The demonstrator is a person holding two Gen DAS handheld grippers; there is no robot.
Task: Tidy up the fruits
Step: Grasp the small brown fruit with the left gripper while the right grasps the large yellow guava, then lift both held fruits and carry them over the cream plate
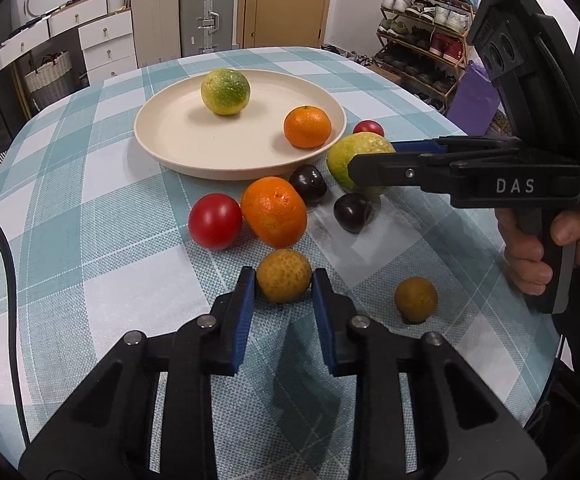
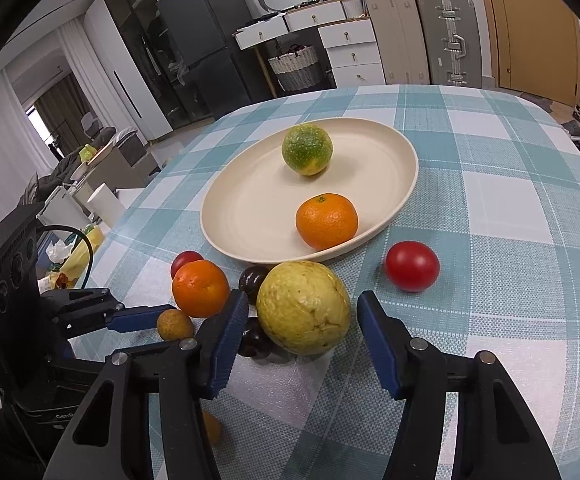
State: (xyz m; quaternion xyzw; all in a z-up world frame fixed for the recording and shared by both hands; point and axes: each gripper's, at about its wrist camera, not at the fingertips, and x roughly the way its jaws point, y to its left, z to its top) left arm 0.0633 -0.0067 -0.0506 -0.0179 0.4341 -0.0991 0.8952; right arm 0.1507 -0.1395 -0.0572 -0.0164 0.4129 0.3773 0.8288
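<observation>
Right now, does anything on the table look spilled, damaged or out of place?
Nothing spilled or broken. The yellow-green fruit between the right gripper jaws has a wrinkled, creased skin. Most fruit lies off the plate.

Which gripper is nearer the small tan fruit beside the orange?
Left. The left gripper has its fingers closed on the small tan fruit; the right gripper is farther off, straddling the large yellow-green fruit.
</observation>
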